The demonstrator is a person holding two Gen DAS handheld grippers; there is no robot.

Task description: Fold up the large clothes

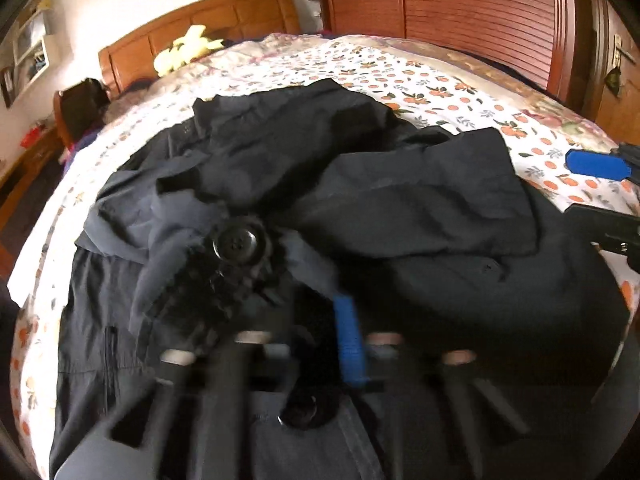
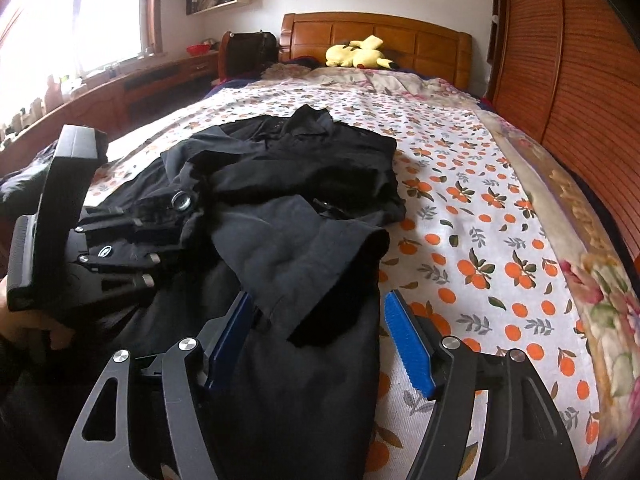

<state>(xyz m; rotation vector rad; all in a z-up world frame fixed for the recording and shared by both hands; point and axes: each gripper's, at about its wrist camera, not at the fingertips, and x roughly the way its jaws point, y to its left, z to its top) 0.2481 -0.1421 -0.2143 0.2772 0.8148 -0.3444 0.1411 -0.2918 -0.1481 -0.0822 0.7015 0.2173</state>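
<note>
On the bed: dark coat (image 2: 288, 208) sprawls crumpled over the orange-print sheet (image 2: 480, 220).
Tip: flatten it first, pull edges evenly.
Looks: black, big buttons, sleeve flopped across.
Left gripper (image 1: 304, 280): pinched together at the fabric, hold unclear.
Right gripper (image 2: 320, 336): apart, straddling the near edge.

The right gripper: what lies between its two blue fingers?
In the right wrist view, the right gripper stands open, and the near edge of the dark garment lies between its fingers, on the orange-print sheet.
</note>
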